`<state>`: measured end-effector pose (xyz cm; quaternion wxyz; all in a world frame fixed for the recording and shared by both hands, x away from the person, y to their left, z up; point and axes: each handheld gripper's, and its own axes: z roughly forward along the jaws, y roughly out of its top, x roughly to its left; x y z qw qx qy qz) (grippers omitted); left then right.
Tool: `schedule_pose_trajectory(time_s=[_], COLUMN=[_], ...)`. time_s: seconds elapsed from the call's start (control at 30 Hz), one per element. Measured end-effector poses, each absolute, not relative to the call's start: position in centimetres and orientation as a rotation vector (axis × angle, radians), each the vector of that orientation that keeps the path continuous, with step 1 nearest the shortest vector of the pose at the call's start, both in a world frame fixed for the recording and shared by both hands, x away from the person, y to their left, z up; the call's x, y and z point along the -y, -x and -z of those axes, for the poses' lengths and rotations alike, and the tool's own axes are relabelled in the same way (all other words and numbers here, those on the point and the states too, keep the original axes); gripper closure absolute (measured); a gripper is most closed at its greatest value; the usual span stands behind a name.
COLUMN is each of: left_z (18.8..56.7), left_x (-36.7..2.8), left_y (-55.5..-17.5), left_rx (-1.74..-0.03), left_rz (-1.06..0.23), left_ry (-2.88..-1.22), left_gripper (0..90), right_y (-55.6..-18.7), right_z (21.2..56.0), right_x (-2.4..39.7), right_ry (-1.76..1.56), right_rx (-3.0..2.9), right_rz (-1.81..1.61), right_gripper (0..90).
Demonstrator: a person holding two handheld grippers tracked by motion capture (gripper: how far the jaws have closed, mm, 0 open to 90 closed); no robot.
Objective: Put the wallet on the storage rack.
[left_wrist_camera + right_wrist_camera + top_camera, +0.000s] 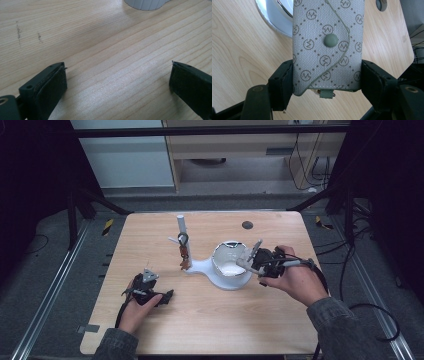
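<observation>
The left gripper point(167, 294) lies low on the desk point(210, 320) at the near left, a hand around its body. In the left gripper view its fingers point(47, 87) stand wide apart with bare wood between them, holding nothing.

Further right, near the desk's middle, stands a white post point(182, 232) on a white base point(200, 266). A dark ring point(183, 239) hangs on a peg of the post, with a small brown tag point(184, 257) below it. The base widens to the right into a white bowl point(226, 267).

Over the bowl's right rim is the pouch point(251, 253), a grey fabric case with a printed pattern and a snap button point(331, 40). The right gripper point(327, 82) has it clamped: in the right gripper view the two fingers point(283, 85) press on its left and right edges, the flap facing the camera. The pouch is off the desk, its far end above the bowl. A round dark spot point(247, 225) marks the desk behind.
</observation>
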<state>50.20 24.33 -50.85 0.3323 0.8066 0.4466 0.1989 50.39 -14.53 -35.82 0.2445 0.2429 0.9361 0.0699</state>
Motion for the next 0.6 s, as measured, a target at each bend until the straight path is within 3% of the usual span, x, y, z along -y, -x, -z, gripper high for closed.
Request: schedule_pose_trajectory(time_s=[0.6], left_z=[50.9], left_x=[-24.3], left_y=[-50.2], left_rx=[-1.168], left_rz=[-0.518], left_ry=[-2.103], left_gripper=[0.6], right_y=[-51.4], right_z=[36.9], right_x=[10.8], right_ry=[-0.575], right_rx=[-2.601], right_rz=[-0.139], right_gripper=[31.1])
